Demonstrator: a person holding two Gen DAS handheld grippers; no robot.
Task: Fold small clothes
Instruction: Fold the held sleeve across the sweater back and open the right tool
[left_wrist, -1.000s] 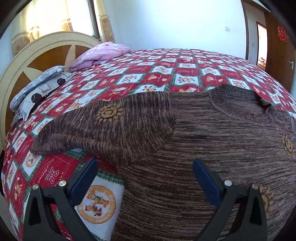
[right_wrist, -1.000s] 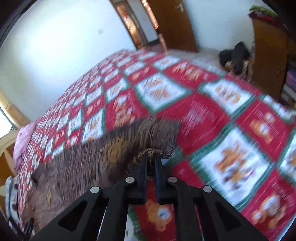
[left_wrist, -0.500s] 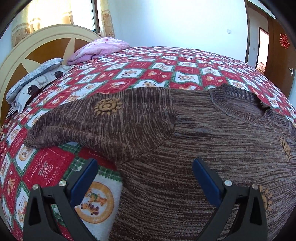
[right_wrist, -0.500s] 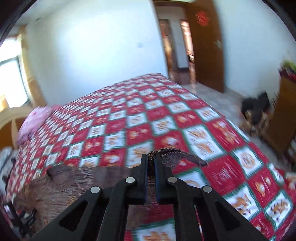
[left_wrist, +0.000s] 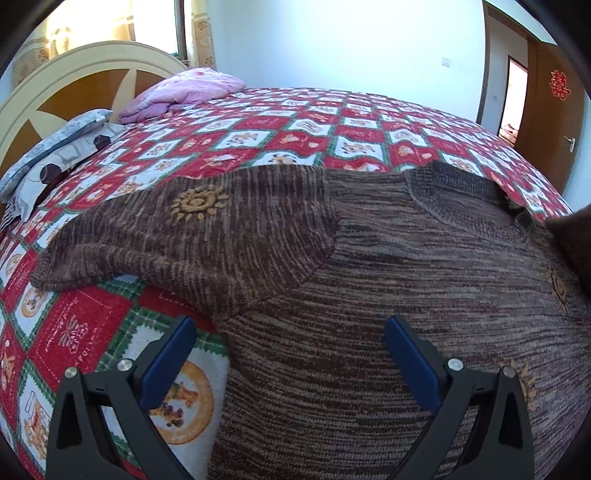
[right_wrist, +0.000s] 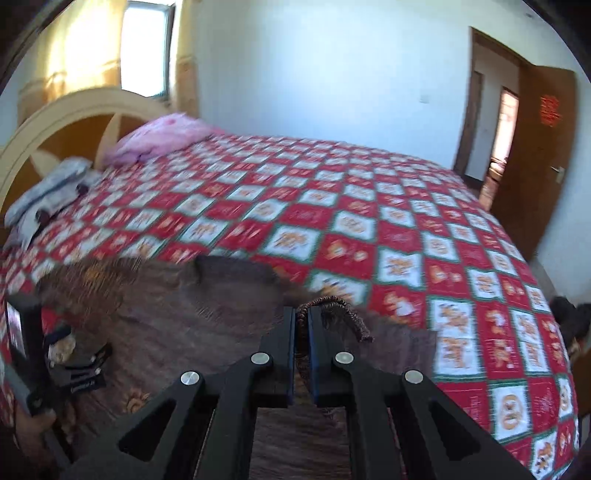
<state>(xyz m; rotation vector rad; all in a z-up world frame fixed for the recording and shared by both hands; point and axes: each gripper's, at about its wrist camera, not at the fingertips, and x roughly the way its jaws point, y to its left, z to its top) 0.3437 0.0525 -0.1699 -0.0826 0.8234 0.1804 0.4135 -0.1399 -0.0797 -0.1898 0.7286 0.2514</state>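
A brown knitted sweater (left_wrist: 388, 295) lies spread flat on a bed, over a red, white and green patchwork quilt (left_wrist: 295, 122) printed with small bears. Its round neckline (left_wrist: 461, 199) faces the far side of the bed, and one sleeve (left_wrist: 177, 236) stretches out to the left, bearing a tan sun-shaped motif; more such motifs sit on the body near the right edge of the left wrist view. The other sleeve is lifted off the quilt: its ribbed cuff (right_wrist: 332, 314) is pinched between the pressed-together fingers of the right gripper (right_wrist: 302, 325), with a loop of the cuff curling out to the right of the jaws and the sleeve cloth trailing under them over the sweater's body. A dark fold of that raised cloth shows at the right edge of the left wrist view. The left gripper (left_wrist: 291, 347) hangs above the sweater's near side with its blue-padded fingers spread wide and nothing between them, one finger over the quilt and the other over the knit. At the head of the bed sit a pink pillow (left_wrist: 184, 88) and a grey patterned pillow (left_wrist: 55, 144) against a cream and brown headboard (left_wrist: 74, 74). A brown door (right_wrist: 535, 155) stands open in the far right corner
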